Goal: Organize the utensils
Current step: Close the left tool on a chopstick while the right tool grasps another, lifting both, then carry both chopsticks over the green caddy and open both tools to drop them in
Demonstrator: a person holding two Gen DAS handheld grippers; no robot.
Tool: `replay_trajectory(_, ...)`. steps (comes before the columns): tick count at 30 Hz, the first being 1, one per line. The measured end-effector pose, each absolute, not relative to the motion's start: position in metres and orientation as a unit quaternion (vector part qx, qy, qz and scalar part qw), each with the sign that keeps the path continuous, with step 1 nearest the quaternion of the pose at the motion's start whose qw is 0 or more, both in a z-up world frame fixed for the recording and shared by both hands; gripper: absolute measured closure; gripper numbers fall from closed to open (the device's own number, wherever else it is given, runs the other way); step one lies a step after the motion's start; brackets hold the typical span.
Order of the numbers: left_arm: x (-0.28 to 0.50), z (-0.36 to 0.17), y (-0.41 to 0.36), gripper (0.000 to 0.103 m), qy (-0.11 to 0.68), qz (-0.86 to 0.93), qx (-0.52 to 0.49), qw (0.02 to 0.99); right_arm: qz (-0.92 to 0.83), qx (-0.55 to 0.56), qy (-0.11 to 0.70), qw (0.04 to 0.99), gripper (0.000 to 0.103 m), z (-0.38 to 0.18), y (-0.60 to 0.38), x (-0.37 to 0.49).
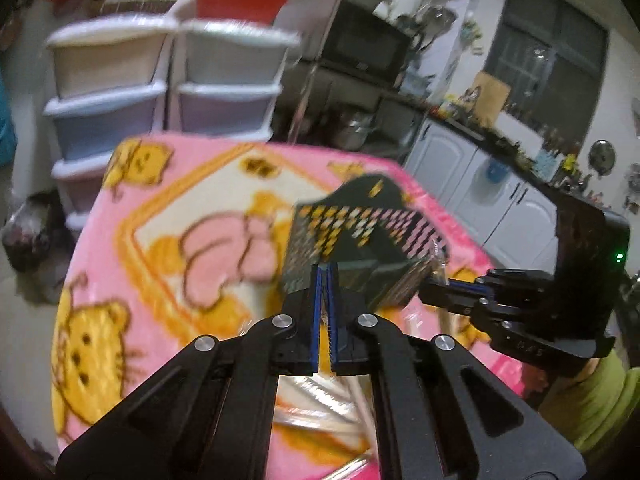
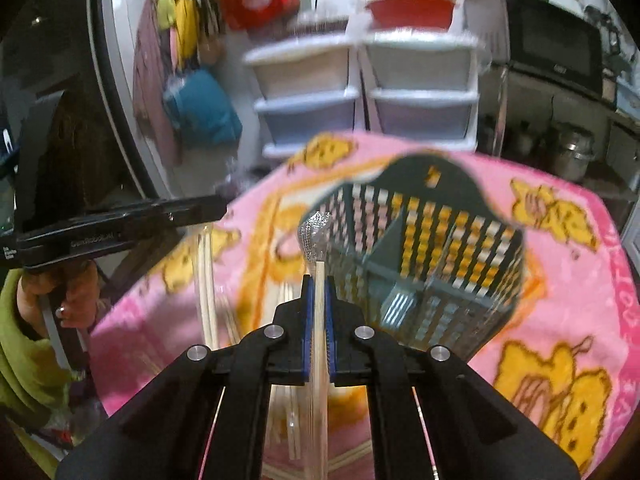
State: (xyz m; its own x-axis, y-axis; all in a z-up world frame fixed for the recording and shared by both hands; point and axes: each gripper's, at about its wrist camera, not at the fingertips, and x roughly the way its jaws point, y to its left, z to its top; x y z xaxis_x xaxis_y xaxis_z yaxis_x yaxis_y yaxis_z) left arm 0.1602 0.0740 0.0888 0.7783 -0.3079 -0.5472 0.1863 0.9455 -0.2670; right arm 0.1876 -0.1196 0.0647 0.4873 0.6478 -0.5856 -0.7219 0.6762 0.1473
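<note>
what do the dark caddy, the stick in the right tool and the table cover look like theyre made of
Caddy: seemingly rigid moulded plastic, matte grey-green; a regular grid of holes and thin dividers.
Stick in the right tool: pale bare wood or bamboo, likely wrapped chopsticks; a crinkly clear film tip.
Table cover: soft fleece, fuzzy pink cartoon print.

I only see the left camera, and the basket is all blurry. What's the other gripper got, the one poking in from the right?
Observer: The right gripper is shut on a wooden chopstick in a clear wrapper.
Operator: Is anything in the basket yet?
Observer: Yes, a fork stands in the near compartment of the basket.
Operator: Are there more chopsticks?
Observer: Yes, more chopsticks lie on the pink blanket, left of that gripper.
</note>
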Motion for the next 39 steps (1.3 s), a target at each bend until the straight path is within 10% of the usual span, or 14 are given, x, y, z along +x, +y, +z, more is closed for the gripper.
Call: replay_trajectory(39, 0.204, 0.251, 0.031, 0.103, 0.125, -0.147, -0.082, 0.978, 0.308, 0.074, 0.085, 0.945, 0.098, 0.190, -0.216, 0.229)
